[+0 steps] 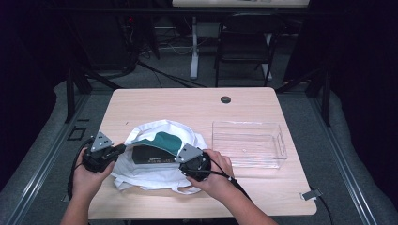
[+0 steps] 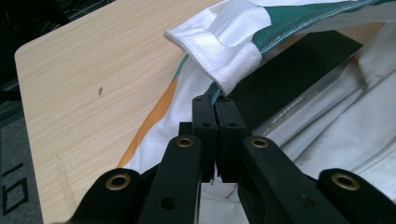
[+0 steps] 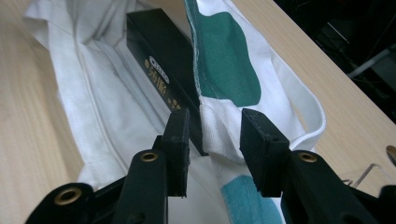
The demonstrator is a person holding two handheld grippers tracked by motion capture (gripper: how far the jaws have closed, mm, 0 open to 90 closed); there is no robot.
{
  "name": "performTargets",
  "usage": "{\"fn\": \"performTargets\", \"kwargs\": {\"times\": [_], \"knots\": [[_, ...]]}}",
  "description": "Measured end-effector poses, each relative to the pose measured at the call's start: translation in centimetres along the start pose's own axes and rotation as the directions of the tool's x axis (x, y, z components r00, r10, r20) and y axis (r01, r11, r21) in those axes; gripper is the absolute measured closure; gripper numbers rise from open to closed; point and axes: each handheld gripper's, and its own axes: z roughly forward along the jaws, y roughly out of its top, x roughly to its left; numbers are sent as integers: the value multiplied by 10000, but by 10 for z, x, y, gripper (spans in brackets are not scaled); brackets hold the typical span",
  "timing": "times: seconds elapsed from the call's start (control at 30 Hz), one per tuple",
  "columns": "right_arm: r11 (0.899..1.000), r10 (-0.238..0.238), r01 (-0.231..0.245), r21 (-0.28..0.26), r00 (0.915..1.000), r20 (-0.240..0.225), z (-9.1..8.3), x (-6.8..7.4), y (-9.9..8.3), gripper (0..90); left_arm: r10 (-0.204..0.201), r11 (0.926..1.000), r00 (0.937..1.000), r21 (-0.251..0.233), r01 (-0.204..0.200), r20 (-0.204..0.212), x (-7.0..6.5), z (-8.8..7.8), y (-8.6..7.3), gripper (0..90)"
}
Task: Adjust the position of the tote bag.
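While the left gripper clamps its fingers on the white tote bag rim on the table, the right gripper stands parted around the opposite rim; its view reveals a black box inside.

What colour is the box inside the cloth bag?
Black box with gold lettering, clearest in the right gripper view.
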Motion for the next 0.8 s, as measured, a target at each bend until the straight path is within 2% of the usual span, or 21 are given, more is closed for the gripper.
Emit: {"fn": "performTargets", "kwargs": {"times": [0.1, 0.37, 0.47, 0.8], "knots": [[9995, -261, 258, 177, 9995, 192, 5, 2, 1, 651, -20, 10000, 10000, -32, 20, 33, 0, 0, 0, 884], [9972, -648, 627, 400, 9965, 525, 8, 4, 0, 804, -10, 10000, 10000, -31, 10, 75, 0, 1, 0, 884], [9980, -558, 538, 324, 9962, 673, 7, 3, 1, 819, -35, 9999, 10000, -97, 36, 49, -1, 1, 1, 883], [9993, 224, -242, 279, 9978, 628, 5, -12, 10, 825, -95, 9997, 10000, -204, 96, 25, 0, 1, 0, 859]]}}
